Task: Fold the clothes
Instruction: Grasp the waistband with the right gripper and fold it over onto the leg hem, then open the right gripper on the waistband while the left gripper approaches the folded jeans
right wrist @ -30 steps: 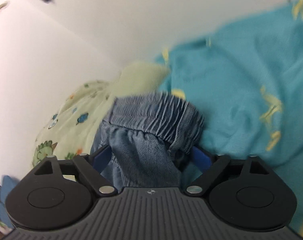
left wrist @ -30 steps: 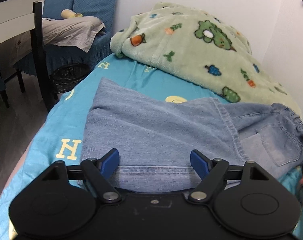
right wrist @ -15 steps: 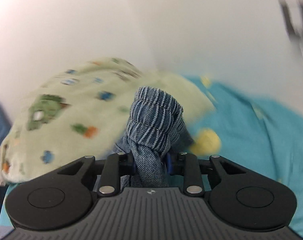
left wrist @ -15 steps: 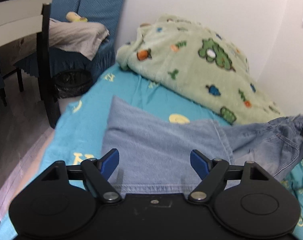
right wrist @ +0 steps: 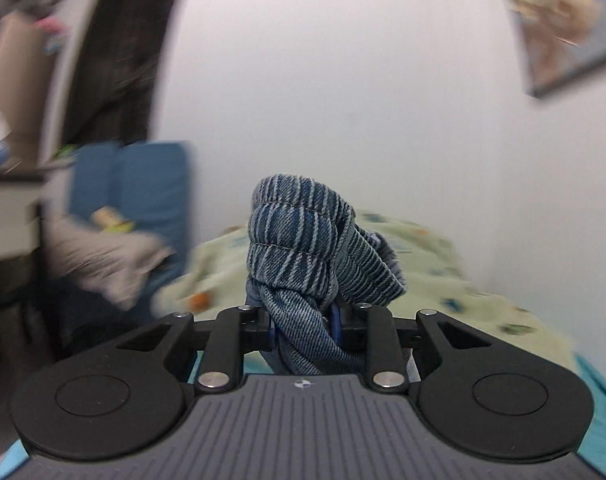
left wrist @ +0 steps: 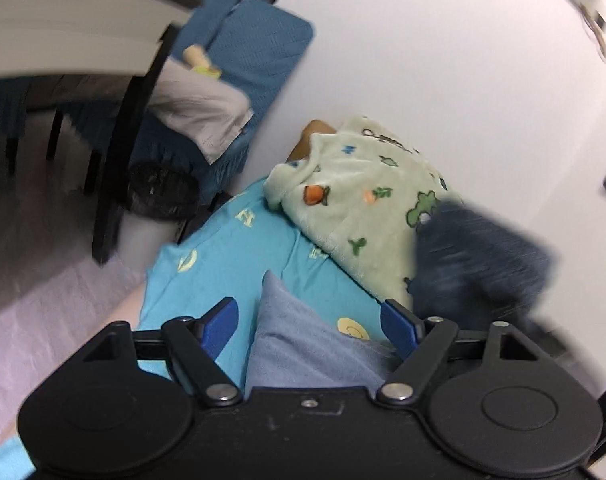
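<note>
My right gripper (right wrist: 303,320) is clamping the bunched elastic waistband of the denim pants (right wrist: 303,248), lifting it up in front of the white wall (right wrist: 343,100). My left gripper (left wrist: 309,320) is hanging w/ fingers spread wide, gripping nothing, a light-blue leg of the pants (left wrist: 303,348) lying between them on the bed sheet (left wrist: 239,248). The sheet is teal w/ yellow letters; near its left edge I'm reading "C" and what looks like "N", rest too blurred. A small round emblem is showing on the right gripper body, unreadable. The green cartoon blanket (left wrist: 367,208) is sitting along the sheet's far edge by the wall.

Vs 0.5 s ago: the waistband is riding higher, now a dark blurred mass at right in the left cam, and the left cam is tilting, showing more floor.
</note>
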The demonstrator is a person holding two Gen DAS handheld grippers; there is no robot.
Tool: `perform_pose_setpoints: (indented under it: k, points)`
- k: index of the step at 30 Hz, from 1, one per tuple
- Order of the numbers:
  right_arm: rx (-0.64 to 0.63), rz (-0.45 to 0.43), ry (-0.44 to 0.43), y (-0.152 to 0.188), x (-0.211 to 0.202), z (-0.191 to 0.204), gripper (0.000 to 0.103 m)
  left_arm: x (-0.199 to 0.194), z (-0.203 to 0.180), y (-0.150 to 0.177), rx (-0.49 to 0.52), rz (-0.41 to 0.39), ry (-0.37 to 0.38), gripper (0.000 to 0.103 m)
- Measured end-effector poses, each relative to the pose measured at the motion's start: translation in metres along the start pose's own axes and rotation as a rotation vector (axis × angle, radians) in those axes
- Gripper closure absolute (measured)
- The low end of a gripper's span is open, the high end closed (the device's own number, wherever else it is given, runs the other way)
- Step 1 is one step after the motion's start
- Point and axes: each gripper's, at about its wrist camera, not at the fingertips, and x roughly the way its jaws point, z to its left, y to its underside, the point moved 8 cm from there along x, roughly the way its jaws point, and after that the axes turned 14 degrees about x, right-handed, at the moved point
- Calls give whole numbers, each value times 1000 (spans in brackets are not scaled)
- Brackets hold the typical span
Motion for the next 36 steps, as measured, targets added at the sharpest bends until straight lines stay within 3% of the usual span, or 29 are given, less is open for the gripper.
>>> perform_pose_setpoints:
  k: [5, 7, 12, 20, 21, 24, 29, 36]
  points:
    - [-185, 198, -135, 107, 16, 78, 79, 3, 7, 1, -19, 8, 17, 27]
    - [-266, 218, -154, 132, 18, 92, 79, 5, 10, 1, -21, 13, 15, 27]
    - [-136, 229, -167, 121, 27, 74, 76, 12, 13, 2, -25, 16, 10, 27]
    - [-105, 280, -205, 150, -7, 93, 64, 18, -11, 11, 45, 35, -6, 27]
    - [-107, 281, -210, 151, -10, 92, 59, 19, -14, 12, 48, 40, -5, 27]
    - [-100, 260, -282, 150, -26, 93, 6, 18, -30, 17, 63, 63, 20, 27]
    - [-50, 212, -290, 138, -32, 78, 4, 7, -45, 17, 181, 1, -36, 24]
    - [28, 178, -277, 124, -45, 23, 4, 16, -33, 31, 154, 38, -86, 24]
